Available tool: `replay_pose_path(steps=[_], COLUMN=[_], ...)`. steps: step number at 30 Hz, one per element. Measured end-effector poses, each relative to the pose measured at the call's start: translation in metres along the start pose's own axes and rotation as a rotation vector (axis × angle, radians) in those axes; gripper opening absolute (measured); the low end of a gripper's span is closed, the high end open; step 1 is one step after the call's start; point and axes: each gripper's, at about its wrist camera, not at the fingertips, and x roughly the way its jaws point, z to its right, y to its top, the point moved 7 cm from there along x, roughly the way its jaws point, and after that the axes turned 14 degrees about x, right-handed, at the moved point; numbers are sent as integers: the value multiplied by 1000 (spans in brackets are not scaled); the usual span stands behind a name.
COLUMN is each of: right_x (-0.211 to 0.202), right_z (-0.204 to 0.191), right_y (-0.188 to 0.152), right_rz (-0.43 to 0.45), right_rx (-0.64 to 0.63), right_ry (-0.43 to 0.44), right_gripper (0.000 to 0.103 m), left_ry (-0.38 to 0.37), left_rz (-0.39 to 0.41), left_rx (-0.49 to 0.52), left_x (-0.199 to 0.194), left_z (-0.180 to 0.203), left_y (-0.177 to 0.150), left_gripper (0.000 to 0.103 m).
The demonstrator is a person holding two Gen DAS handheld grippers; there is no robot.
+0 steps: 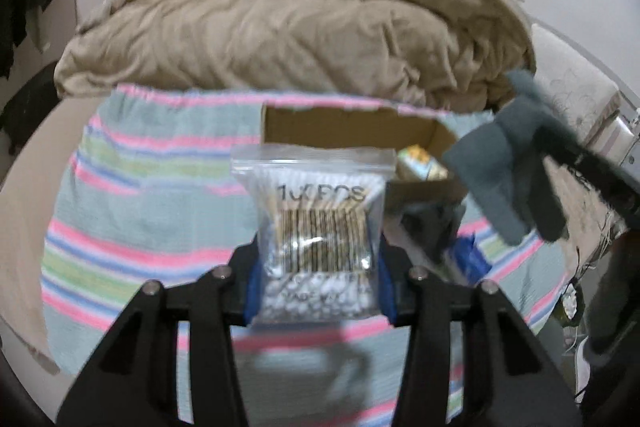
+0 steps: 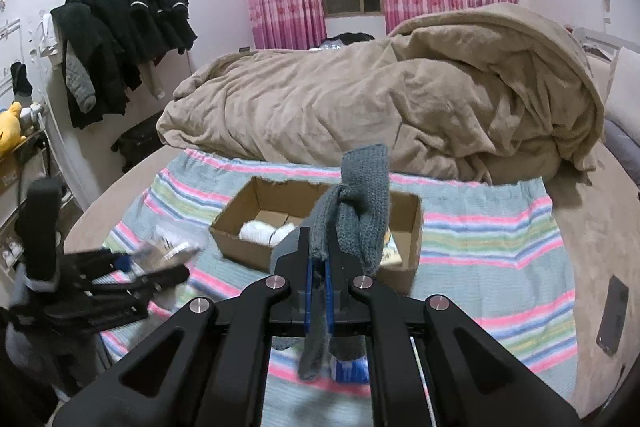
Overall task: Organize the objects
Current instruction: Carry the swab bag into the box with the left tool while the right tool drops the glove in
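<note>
My left gripper [image 1: 318,259] is shut on a clear zip bag of cotton swabs [image 1: 316,219] and holds it above the striped cloth [image 1: 152,195], just in front of an open cardboard box [image 1: 352,131]. My right gripper [image 2: 319,267] is shut on a grey knitted sock [image 2: 356,203], held up over the near side of the box [image 2: 236,231]. The sock also shows in the left wrist view [image 1: 508,171] at the right, beside the box. White rolled items [image 2: 264,231] and a printed packet [image 2: 390,251] lie inside the box. The left gripper [image 2: 168,263] appears blurred at the left.
A beige blanket [image 2: 360,99] is heaped behind the striped cloth [image 2: 500,235]. A dark phone [image 2: 612,315] lies at the bed's right edge. Black clothes [image 2: 120,27] hang at the left wall. A blue item [image 1: 468,259] lies on the cloth under the right gripper.
</note>
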Motion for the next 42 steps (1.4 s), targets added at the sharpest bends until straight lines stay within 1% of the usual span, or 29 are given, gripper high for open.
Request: replay_pose_path(steps=[7, 12, 16, 19, 23, 26, 28, 30, 31, 32, 34, 39, 41, 42], right_x=[26, 64, 99, 123, 148, 156, 155, 148, 144, 138, 125, 91, 73, 64], right_z=[-5, -3, 4, 13, 26, 33, 36, 37, 37, 37, 36, 32, 29, 28], right_y=[31, 41, 33, 19, -4, -14, -15, -13, -10, -7, -1, 10, 13, 14], right_rz=[36, 20, -27, -70, -139, -168, -168, -153, -140, -126, -102, -56, -37, -27], right_rx=[-4, 14, 30, 41, 56, 67, 73, 76, 76, 76, 76, 79, 72, 68], right_ry=[25, 33, 17, -9, -47, -67, -73, -75, -73, -70, -70, -81, -82, -82], right_gripper=[5, 5, 5, 5, 6, 7, 22, 58, 66, 72, 74, 75, 76, 79], left_ry=[-20, -33, -51, -51, -50, -48, -46, -37, -27, -22, -19, 18, 31, 33], left_rz=[36, 14, -36, -64, -70, -84, -82, -71, -62, -51, -21, 18, 37, 50], left_rx=[36, 30, 19, 20, 19, 24, 20, 18, 16, 13, 3, 13, 8, 4], left_x=[17, 52, 88, 111, 122, 124, 123, 118, 114, 109, 95, 57, 39, 30], left_z=[-3, -10, -14, -16, -17, -16, -16, -16, -16, -16, -16, -13, -12, -11], left_y=[44, 56, 50, 43, 45, 46, 48, 50, 52, 53, 57, 62, 61, 61], left_gripper=[46, 46, 46, 50, 52, 55, 56, 60, 69, 80, 84, 85, 93, 94])
